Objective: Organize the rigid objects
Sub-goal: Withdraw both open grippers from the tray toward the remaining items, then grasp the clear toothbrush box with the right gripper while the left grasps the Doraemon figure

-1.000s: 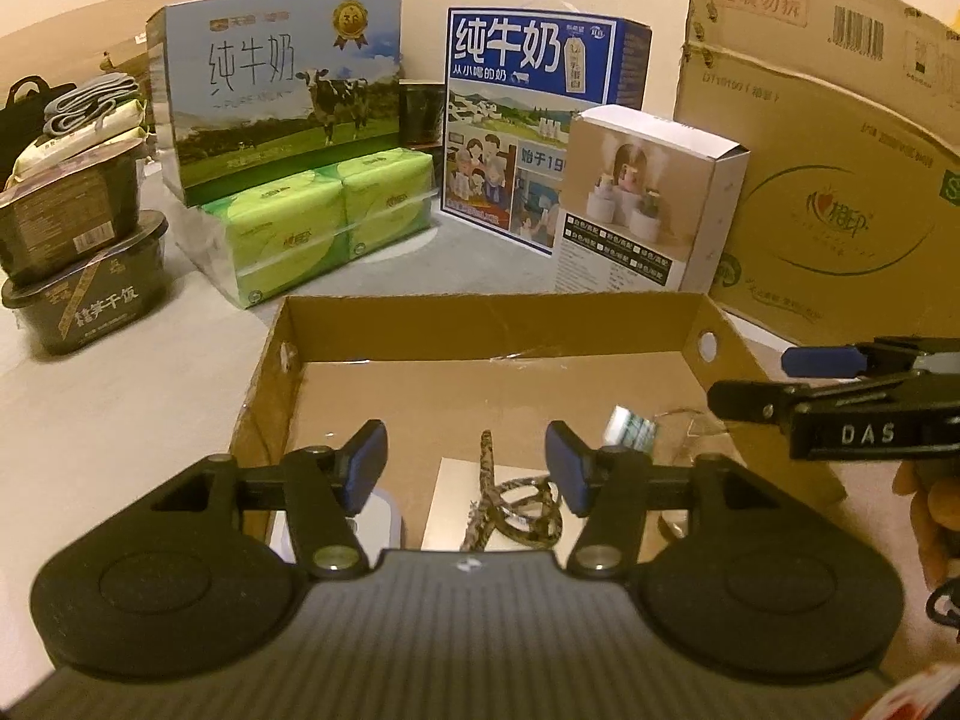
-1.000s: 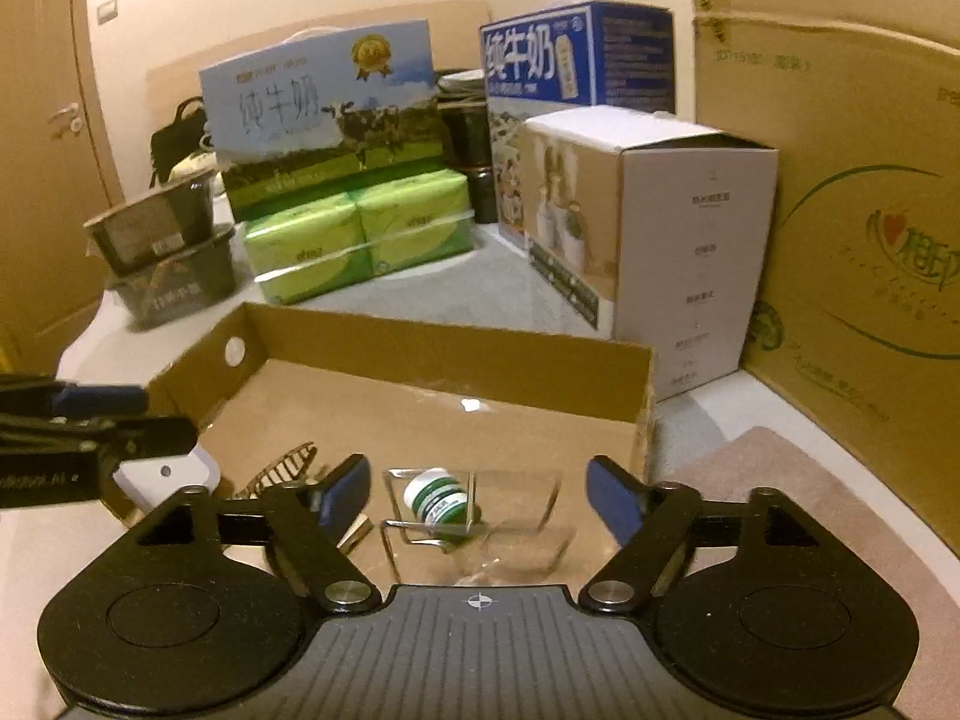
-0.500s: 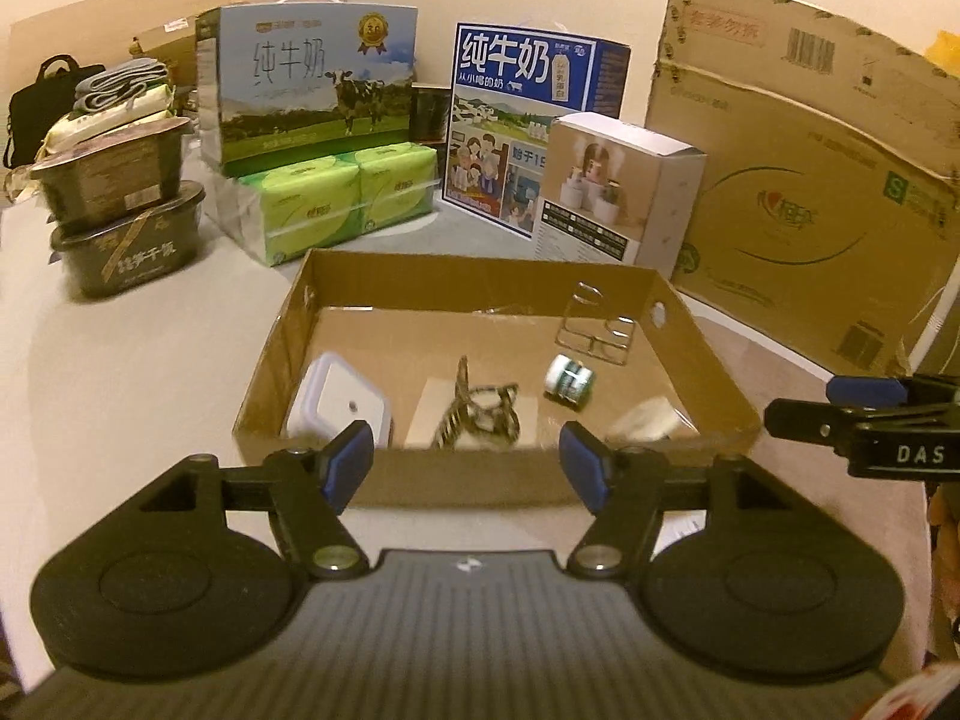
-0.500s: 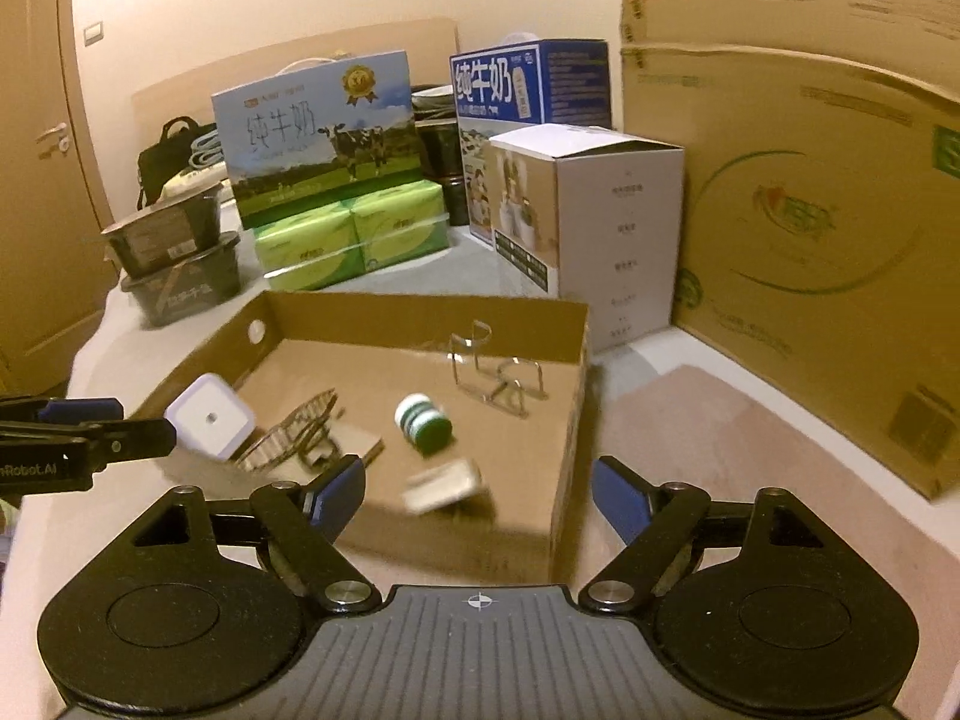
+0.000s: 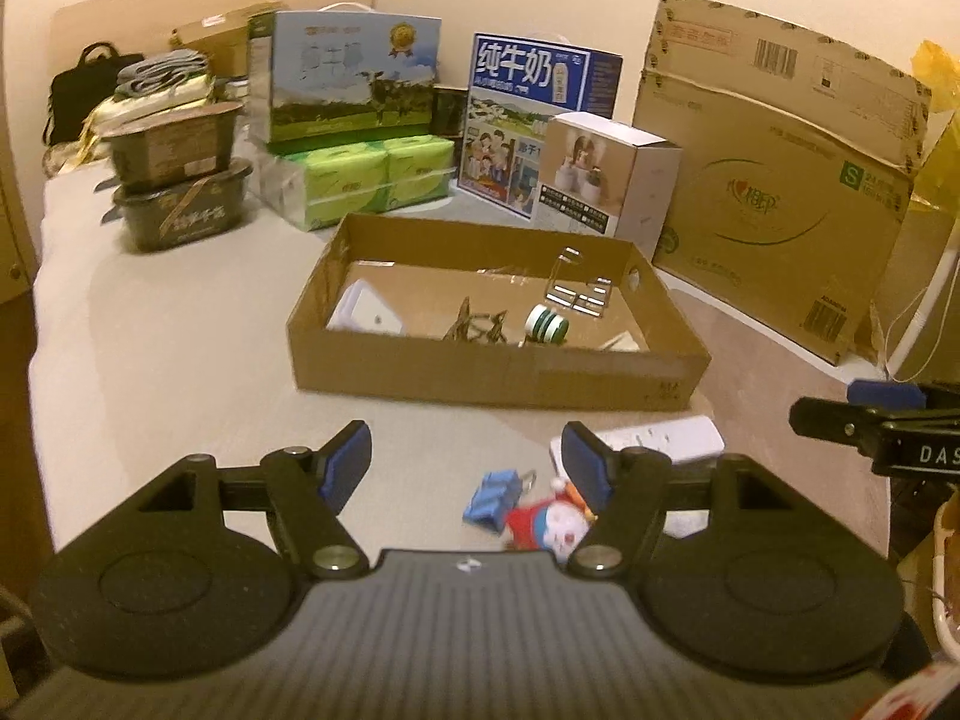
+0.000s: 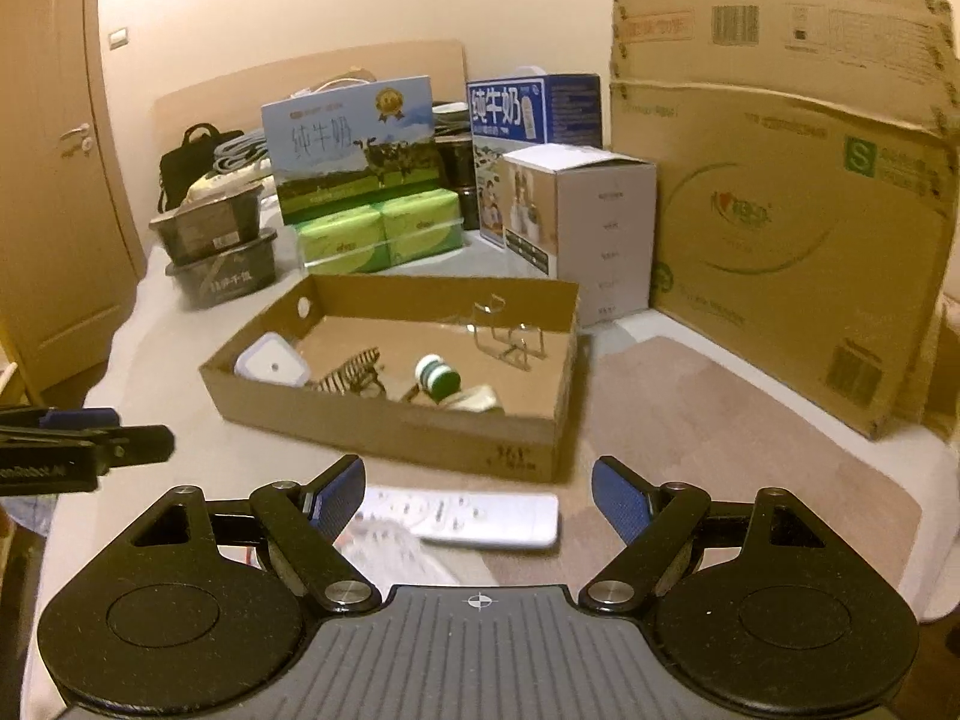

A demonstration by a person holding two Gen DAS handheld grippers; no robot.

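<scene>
The cardboard tray (image 6: 384, 426) is sitting mid-bench, already holding several small items. The white remote (image 6: 462, 519) is lying just before it, between the right gripper (image 6: 478, 495) fingers, which are standing apart and empty. The left gripper (image 5: 465, 462), also spread, is hovering near the blue clip (image 5: 492, 498). Closing squarely across the remote's width should be safest.

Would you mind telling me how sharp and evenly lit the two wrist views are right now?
Left wrist: warm dim light, fisheye bending at the edges, the cardboard tray and small toy figure smeared by motion. Right wrist: same yellow cast, white remote soft and blurred, background boxes sharper.
</scene>
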